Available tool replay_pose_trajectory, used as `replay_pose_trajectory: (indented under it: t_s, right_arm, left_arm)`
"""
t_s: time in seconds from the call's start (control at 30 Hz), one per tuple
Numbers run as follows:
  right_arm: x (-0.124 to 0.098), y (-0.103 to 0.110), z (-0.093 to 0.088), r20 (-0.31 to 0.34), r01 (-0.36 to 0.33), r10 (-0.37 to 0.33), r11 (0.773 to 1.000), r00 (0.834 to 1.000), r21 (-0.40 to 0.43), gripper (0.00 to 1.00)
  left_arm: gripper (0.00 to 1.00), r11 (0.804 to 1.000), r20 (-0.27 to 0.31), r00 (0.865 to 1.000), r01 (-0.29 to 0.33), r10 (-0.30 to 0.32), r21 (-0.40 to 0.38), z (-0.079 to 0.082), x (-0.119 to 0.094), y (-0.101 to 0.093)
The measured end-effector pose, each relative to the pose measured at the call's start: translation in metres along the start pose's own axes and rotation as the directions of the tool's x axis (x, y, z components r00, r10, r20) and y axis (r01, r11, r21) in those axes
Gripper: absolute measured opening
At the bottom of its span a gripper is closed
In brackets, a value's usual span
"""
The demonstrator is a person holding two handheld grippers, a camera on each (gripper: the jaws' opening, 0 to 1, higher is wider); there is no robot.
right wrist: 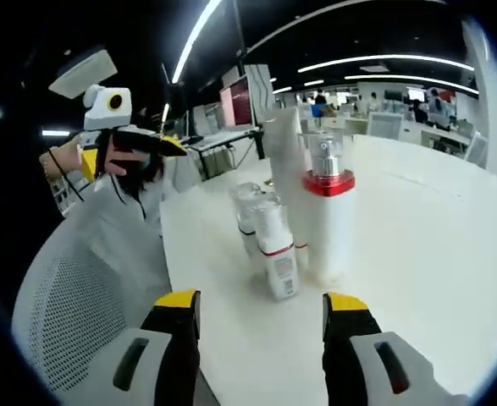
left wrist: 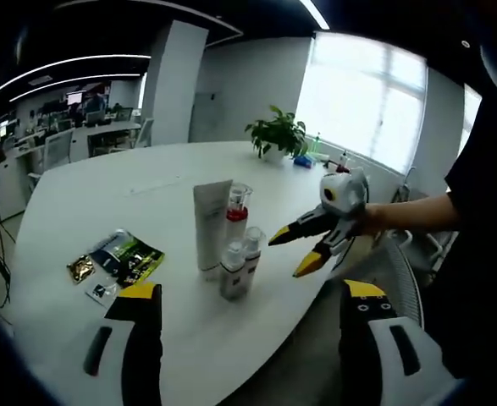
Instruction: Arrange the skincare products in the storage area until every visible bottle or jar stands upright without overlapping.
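Labels on the bottles (right wrist: pixel 275 254) stay unreadable; both hand-held grippers (left wrist: pixel 252 317) (right wrist: pixel 261 313) gape wide, holding nothing.

White tube (left wrist: pixel 212 224) and small bottles (left wrist: pixel 238 258) stand clustered upright on the table (left wrist: pixel 104 194); the right hand-held gripper (left wrist: pixel 300 250) hovers open beside them.

**Open-plan office, meeting area**

Large white oval table (left wrist: pixel 104 194) in the foreground. Far left: rows of desks with monitors and office chairs (left wrist: pixel 57 135), people seated. Curved LED strip lights (left wrist: pixel 70 61) on a dark ceiling. Big bright window (left wrist: pixel 362 97) far right, green potted plant (left wrist: pixel 275 135) near it. White mesh-back chair (right wrist: pixel 70 296) at the table edge.
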State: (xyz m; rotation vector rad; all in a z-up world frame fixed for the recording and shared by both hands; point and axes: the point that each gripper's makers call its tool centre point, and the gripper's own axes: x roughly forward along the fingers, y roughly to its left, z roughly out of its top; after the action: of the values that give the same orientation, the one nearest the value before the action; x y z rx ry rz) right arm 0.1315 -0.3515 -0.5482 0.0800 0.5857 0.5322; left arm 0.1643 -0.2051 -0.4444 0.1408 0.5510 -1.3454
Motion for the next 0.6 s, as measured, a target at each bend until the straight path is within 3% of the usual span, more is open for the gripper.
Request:
replay_pose_trajectory:
  t_s: [0.23,0.37,0.6]
  right_arm:
    - [-0.012,0.011,0.013,0.034,0.029,-0.03,0.999,0.999,0.024,0.67]
    - [-0.022,0.027,0.035,0.124,0.033,-0.043,0.996,0.991,0.078,0.72]
    - [-0.032,0.042,0.04,0.114,0.068,-0.076,0.995,0.991,0.069,0.83]
  left_arm:
    - [0.8,0.999,0.013,1.0,-0.027,0.027,-0.034,-0.003,-0.011,0.004]
    - [0.83,0.997,0.024,0.998,-0.056,0.058,-0.048,-0.006,-0.017,0.01]
    - [0.87,0.993,0.012,0.995,-0.098,0.099,-0.064,-0.013,-0.027,0.017]
